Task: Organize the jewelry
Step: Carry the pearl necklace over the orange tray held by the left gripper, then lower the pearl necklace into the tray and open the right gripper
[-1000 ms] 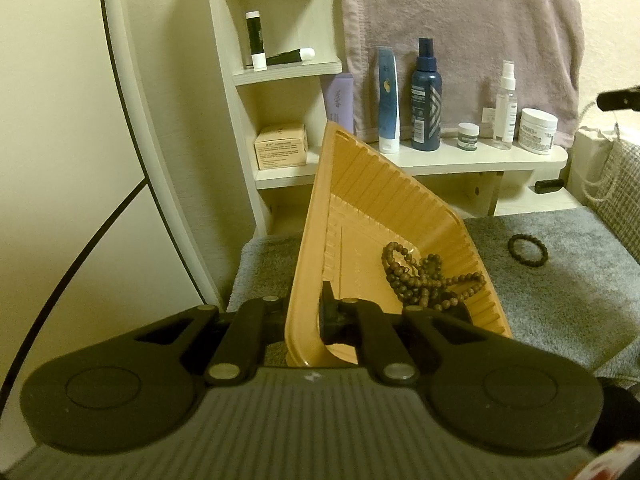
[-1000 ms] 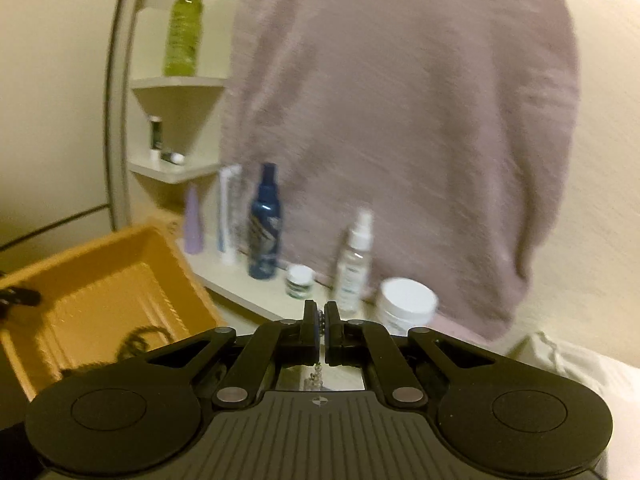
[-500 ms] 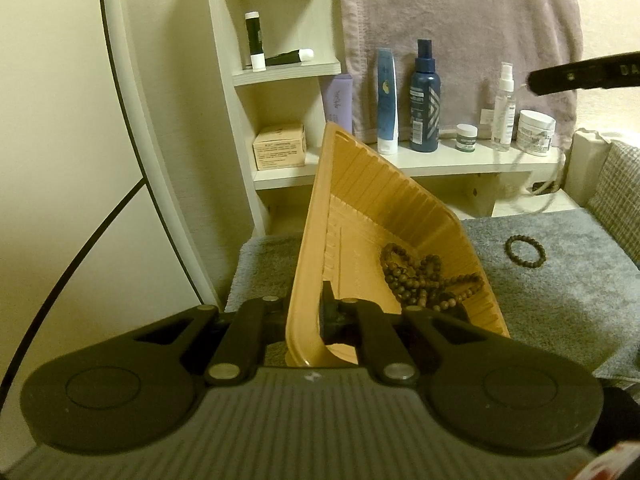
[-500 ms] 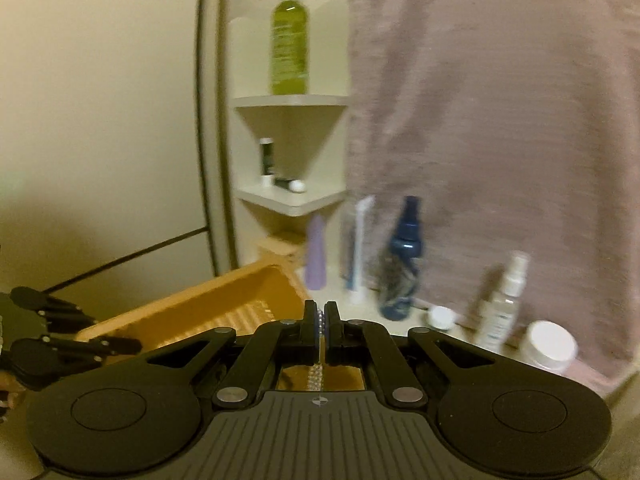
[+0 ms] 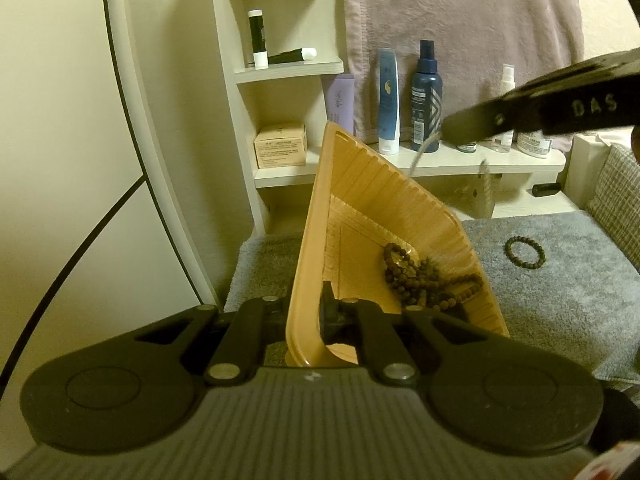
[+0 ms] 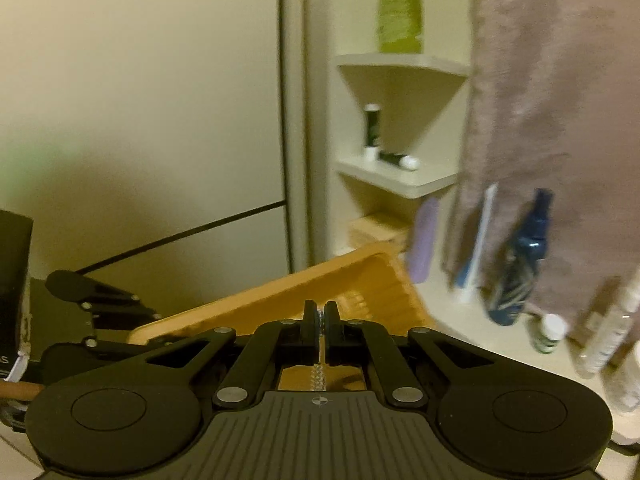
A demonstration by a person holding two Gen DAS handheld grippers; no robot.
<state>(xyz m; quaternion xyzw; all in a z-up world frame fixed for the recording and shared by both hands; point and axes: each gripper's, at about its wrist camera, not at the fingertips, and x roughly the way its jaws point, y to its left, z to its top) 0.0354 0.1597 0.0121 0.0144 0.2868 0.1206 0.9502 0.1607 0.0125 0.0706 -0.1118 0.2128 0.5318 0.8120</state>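
My left gripper (image 5: pixel 306 318) is shut on the near rim of an orange ribbed tray (image 5: pixel 384 196), which it holds tilted above a grey mat (image 5: pixel 560 292). A brown bead necklace (image 5: pixel 420 280) lies heaped in the tray's low corner. On the mat to the right lies a dark bead bracelet (image 5: pixel 525 252). My right gripper (image 5: pixel 452 130) reaches in from the upper right above the tray, with a thin silvery chain (image 5: pixel 420 156) hanging from it. In the right wrist view that gripper (image 6: pixel 320 314) is shut on the chain (image 6: pixel 318 376), over the tray (image 6: pixel 280 300). The left gripper (image 6: pixel 140 326) shows at the left.
A white shelf (image 5: pixel 460 160) behind the tray carries several bottles, tubes and jars, with a dark blue spray bottle (image 5: pixel 426 96) among them. A mauve towel (image 5: pixel 460 20) hangs above it. A corner shelf unit (image 5: pixel 280 68) with a small box stands at the left.
The right gripper has swung left with the chain and now hangs over the tray. The left gripper and the tilted tray have stayed where they were.
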